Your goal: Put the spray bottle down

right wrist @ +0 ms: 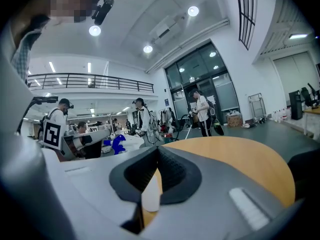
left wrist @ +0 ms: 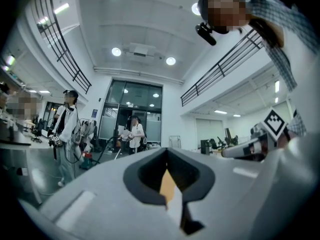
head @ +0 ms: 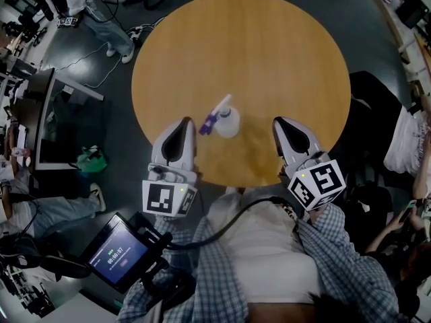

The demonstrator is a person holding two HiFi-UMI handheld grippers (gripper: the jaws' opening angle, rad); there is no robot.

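Note:
A spray bottle (head: 227,122) with a pale body and a purple trigger head rests on the round wooden table (head: 269,52), near its front edge. Nothing holds it. My left gripper (head: 186,121) is just to its left with jaws together and nothing in them. On the bottle's other side, a short gap away, my right gripper (head: 279,122) is also shut and empty. The right gripper view looks past the closed right gripper (right wrist: 157,149) and catches the bottle's blue-purple head (right wrist: 118,144) beside the left gripper. In the left gripper view the left gripper (left wrist: 167,150) shows only a thin slit of table.
A dark monitor (head: 50,120) stands on a desk left of the table. A small lit screen (head: 121,254) hangs by my left side. A black chair (head: 377,106) sits at the table's right. People stand far off across the hall (right wrist: 202,111).

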